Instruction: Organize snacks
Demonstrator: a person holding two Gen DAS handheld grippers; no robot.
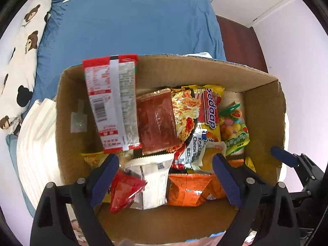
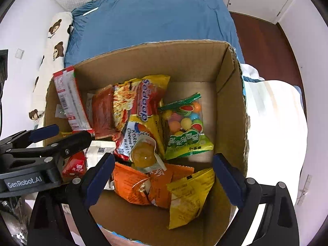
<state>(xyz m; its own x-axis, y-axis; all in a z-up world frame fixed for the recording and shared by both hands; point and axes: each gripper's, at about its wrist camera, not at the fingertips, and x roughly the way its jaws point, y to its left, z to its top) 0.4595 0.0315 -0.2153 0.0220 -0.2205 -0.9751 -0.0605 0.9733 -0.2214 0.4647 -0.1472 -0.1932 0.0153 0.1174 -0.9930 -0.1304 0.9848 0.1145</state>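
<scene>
Grippers both point down into the cardboard box: your left gripper and right gripper have jaws spread wide, holding nothing. Box sits on a blue bedspread beside a bear-print pillow. Inside lie snacks: noodle packet, candy bag, orange packets, yellow packet.

Open cardboard box on blue bed, snack packets piled inside, red-white packet leaning upright

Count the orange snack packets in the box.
2, side by side at the near end of the cardboard box: left orange packet and right orange packet, beside the yellow packet. More may be buried underneath.
</scene>
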